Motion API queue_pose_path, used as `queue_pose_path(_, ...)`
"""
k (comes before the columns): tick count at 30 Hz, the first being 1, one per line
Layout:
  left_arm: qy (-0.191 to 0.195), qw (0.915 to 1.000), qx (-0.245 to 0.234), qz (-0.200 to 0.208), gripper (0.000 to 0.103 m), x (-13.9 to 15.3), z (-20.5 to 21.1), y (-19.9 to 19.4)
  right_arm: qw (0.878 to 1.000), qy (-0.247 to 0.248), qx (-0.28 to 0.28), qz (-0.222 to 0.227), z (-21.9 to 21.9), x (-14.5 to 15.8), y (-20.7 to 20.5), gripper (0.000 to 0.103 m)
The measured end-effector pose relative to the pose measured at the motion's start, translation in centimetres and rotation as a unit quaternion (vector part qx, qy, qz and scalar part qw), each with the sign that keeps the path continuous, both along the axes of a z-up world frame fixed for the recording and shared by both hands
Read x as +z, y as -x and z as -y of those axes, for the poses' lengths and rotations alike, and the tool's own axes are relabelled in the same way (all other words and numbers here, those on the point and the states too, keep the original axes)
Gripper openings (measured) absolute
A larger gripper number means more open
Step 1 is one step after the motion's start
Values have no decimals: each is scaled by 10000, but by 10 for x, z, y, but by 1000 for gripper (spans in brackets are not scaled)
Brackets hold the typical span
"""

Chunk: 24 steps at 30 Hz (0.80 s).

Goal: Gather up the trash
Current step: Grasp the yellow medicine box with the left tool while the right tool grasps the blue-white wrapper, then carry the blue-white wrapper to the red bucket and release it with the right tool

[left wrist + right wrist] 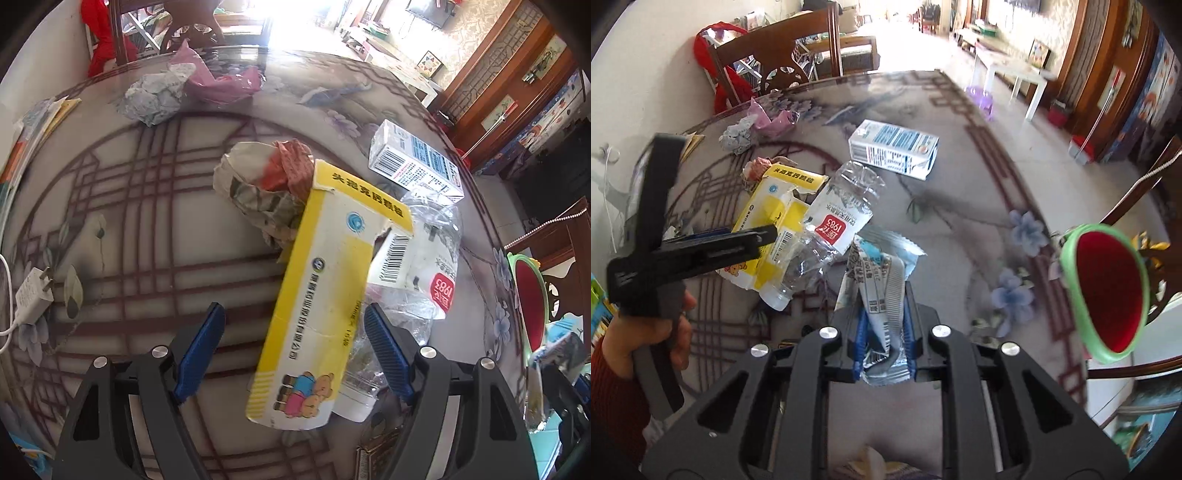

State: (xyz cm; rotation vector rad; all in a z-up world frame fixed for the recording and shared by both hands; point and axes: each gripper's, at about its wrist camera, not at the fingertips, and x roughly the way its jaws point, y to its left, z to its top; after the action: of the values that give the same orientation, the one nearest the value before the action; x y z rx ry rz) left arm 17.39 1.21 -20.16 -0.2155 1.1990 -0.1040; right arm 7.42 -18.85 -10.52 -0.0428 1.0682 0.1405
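Crumpled silver wrapper [882, 295] pinched in right tongs [884, 347]

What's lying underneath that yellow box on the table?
The yellow box rests partly on a crushed clear plastic bottle, whose cap end pokes out below it, and its far end leans over crumpled paper. Whatever else lies beneath is hidden.

a lived-in home, the dining end of an open living room. ahead of the tool lies a round dining table [155, 236] with a flower-printed cover, a carved wooden chair [783, 62] beyond it. further ahead to the right stand a wall television [428, 13], a white side table [1015, 74] and dark wood-panelled walls [491, 85].
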Motion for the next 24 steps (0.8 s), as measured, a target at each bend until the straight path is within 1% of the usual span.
queue_pose_path(2, 39, 10000, -48, 27, 72, -1, 5, 1, 9999, 44, 43, 94, 1, 7, 5, 17)
queue_pose_path(3, 50, 9999, -76, 49, 69, -2, 8, 0, 9998, 64, 70, 146, -1, 11, 7, 17)
queue_pose_path(5, 87, 9999, -98, -72, 42, -10, 10, -3, 9997, 62, 118, 214, -3, 17, 10, 17)
queue_pose_path(7, 265, 9994, -30, -223, 40, -14, 7, -4, 9996, 39, 125, 250, -5, 20, 11, 17)
queue_pose_path(9, 447, 9986, 88, -261, 38, -13, 2, 0, 9995, 18, 101, 297, -6, 24, 17, 17)
queue_pose_path(10, 481, 9985, 122, -239, 35, -11, 0, 3, 9995, 0, 92, 317, -5, 25, 19, 17)
queue_pose_path(13, 503, 9985, 192, -70, 34, 3, -5, 18, 9994, -76, 81, 314, -3, 27, 26, 17)
queue_pose_path(16, 398, 9989, 196, 158, 34, 24, -8, 38, 9994, -162, 97, 281, -5, 27, 34, 17)
queue_pose_path(20, 106, 9983, 211, 532, 34, 58, -8, 67, 9991, -278, 138, 287, -7, 27, 44, 17)
queue_pose_path(24, 8, 9959, 270, 860, 34, 89, -6, 92, 9985, -374, 151, 377, -7, 34, 53, 17)
